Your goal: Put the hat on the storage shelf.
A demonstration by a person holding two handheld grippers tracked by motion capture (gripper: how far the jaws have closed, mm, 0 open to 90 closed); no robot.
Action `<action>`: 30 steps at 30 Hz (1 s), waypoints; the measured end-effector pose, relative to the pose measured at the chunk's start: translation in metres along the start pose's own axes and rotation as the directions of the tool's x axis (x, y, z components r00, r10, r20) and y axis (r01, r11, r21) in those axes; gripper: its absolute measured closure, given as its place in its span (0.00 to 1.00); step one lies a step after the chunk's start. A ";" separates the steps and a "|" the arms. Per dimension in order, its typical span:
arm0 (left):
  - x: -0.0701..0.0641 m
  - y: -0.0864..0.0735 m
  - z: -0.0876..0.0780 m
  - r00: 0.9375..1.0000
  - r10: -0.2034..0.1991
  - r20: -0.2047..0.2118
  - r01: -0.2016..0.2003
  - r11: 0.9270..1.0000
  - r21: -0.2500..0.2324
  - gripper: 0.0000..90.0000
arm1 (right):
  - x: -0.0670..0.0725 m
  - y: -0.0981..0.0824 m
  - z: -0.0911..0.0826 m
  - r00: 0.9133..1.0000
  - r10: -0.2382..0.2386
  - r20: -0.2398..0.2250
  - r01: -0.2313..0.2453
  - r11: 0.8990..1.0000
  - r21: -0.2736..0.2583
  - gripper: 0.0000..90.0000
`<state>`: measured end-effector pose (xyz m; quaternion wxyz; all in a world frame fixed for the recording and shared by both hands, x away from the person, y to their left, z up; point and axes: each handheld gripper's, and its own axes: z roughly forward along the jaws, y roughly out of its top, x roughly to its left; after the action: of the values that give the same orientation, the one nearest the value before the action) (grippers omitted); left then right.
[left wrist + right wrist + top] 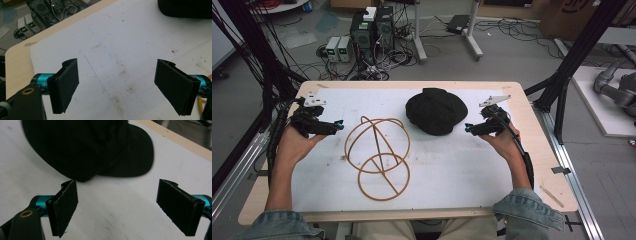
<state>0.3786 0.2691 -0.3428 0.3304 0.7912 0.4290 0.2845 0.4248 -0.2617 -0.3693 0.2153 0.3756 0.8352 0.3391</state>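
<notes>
Two grippers hover over the white sheet (452, 165) on the table (532, 150), one in each hand, and both point inward toward the middle. Nothing sits between either pair of jaws.

The right gripper (469, 128) has its jaws spread wide, with bare sheet between the pads (65, 207). The black cap (436, 110) lies just ahead of it and slightly to its left, close to the tips but apart from them. In the right gripper view the cap (85, 147) spans the upper part of the picture, its edge just above the left pad, its brim (135, 152) reaching toward the table's far edge.

The left gripper (340, 125) is likewise spread, with only stained sheet between its pads (65, 85). The wire frame (378, 156), a thing of tan hoops crossed by straight rods, rests on the sheet just ahead of its tips and a little toward the person. Farther beyond this gripper lies the cap, whose edge (185, 10) shows at the top right of the left gripper view.
</notes>
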 end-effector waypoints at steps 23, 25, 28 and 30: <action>-0.001 -0.002 0.005 1.000 0.006 0.006 -0.006 1.000 0.020 0.23 | 0.039 0.025 0.032 0.994 -0.095 -0.047 0.088 0.986 -0.142 0.41; -0.002 -0.002 0.005 1.000 0.006 0.008 -0.006 1.000 0.021 0.23 | 0.039 0.025 0.033 0.994 -0.100 -0.043 0.093 0.984 -0.151 0.42; -0.002 -0.003 0.005 1.000 0.005 0.009 -0.005 1.000 0.023 0.23 | 0.041 0.026 0.034 0.994 -0.094 -0.048 0.085 0.984 -0.155 0.45; -0.001 -0.003 0.004 1.000 0.004 0.008 -0.004 1.000 0.019 0.23 | 0.047 0.028 0.035 0.993 -0.104 -0.059 0.093 0.983 -0.160 0.46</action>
<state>0.3799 0.2680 -0.3477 0.3239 0.7962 0.4289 0.2777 0.4303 -0.1975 -0.3771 0.2323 0.3039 0.8304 0.4051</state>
